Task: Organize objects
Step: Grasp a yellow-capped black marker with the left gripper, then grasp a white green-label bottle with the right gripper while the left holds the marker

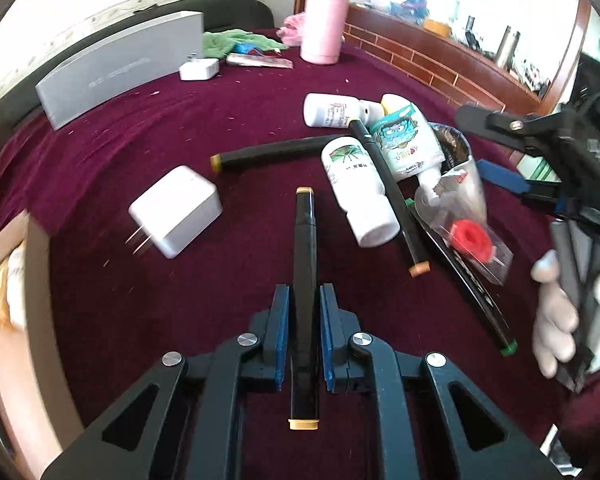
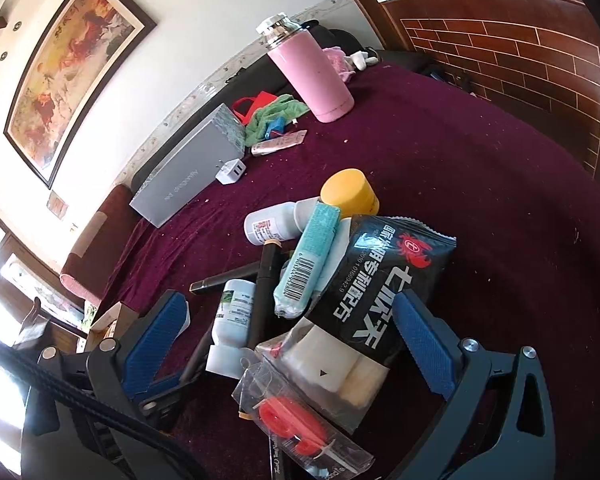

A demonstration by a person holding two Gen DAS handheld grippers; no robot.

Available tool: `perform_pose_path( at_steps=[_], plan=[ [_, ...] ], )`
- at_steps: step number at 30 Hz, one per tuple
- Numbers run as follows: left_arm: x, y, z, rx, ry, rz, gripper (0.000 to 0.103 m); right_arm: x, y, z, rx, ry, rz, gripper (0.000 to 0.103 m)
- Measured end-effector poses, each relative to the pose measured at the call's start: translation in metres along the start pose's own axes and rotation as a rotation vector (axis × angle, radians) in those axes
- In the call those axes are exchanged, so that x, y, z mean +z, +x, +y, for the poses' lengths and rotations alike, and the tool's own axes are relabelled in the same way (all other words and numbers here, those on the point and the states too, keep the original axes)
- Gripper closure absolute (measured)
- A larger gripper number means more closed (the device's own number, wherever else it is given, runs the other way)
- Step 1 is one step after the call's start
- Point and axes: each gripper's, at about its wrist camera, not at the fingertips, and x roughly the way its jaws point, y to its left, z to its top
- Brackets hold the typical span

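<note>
My left gripper [image 1: 304, 300] is shut on a black marker [image 1: 305, 240] with tan end caps, which points away from me over the maroon tablecloth [image 1: 160, 128]. A pile lies to its right: two white bottles [image 1: 358, 188], a cartoon-printed tube [image 1: 404, 144], more black markers [image 1: 268, 152] and a clear bag with a red ring [image 1: 470, 240]. My right gripper [image 2: 288, 320] is open above this pile, its blue pads [image 2: 424, 344] either side of a black snack packet [image 2: 388, 280], a teal tube [image 2: 308, 256] and the clear bag [image 2: 300, 416]. It also shows at the right of the left wrist view [image 1: 500, 152].
A white charger plug [image 1: 176, 210] lies left of the held marker. A grey box [image 1: 116, 76], a second small charger [image 1: 199, 69], a green cloth [image 1: 228, 42] and a pink flask [image 1: 324, 24] stand at the back. A yellow-capped jar [image 2: 350, 192] sits behind the pile.
</note>
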Motion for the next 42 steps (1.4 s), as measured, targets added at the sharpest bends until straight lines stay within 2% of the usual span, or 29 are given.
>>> perform_pose_path(
  at_steps=[3, 8, 11, 14, 16, 18, 24, 26, 28, 30, 34, 38, 42],
  plan=[
    [-0.007, -0.007, 0.003, -0.015, -0.028, 0.011, 0.092, 0.0, 0.002, 0.0, -0.011, -0.001, 0.007, 0.0],
    [-0.001, 0.013, -0.006, 0.076, 0.008, 0.058, 0.091, -0.001, 0.002, -0.002, -0.024, 0.0, 0.009, 0.0],
    [0.004, 0.02, -0.021, 0.143, 0.077, 0.034, 0.084, -0.001, 0.003, -0.004, -0.034, 0.003, 0.012, 0.0],
    [0.001, 0.021, -0.026, 0.177, 0.088, 0.005, 0.085, 0.0, 0.005, -0.005, -0.041, 0.004, 0.019, 0.0],
    [-0.004, 0.015, -0.021, 0.109, 0.046, 0.013, 0.092, 0.0, 0.005, -0.005, -0.041, 0.004, 0.019, 0.0],
    [-0.011, 0.006, -0.016, 0.058, 0.01, 0.002, 0.092, -0.001, 0.006, -0.005, -0.045, 0.003, 0.019, 0.0],
    [-0.035, -0.052, -0.003, -0.055, -0.105, -0.123, 0.091, 0.0, 0.004, -0.009, -0.045, 0.02, 0.018, 0.0],
    [-0.043, -0.073, 0.003, -0.071, -0.136, -0.164, 0.091, 0.002, 0.0, -0.012, -0.049, 0.04, 0.017, 0.0],
    [-0.052, -0.093, 0.008, -0.074, -0.144, -0.195, 0.091, 0.0, -0.01, -0.013, -0.064, 0.042, 0.05, 0.005],
    [-0.056, -0.106, 0.012, -0.073, -0.145, -0.22, 0.091, -0.005, -0.028, -0.012, -0.034, 0.033, 0.084, 0.005],
    [-0.064, -0.127, 0.021, -0.124, -0.175, -0.289, 0.091, -0.025, -0.06, 0.005, 0.024, -0.067, 0.189, 0.007],
    [-0.074, -0.132, 0.031, -0.165, -0.205, -0.315, 0.091, -0.045, -0.054, 0.031, 0.075, -0.125, 0.294, 0.016],
    [-0.09, -0.141, 0.046, -0.169, -0.25, -0.342, 0.091, -0.039, -0.033, 0.076, 0.042, -0.219, 0.271, 0.018]
  ],
)
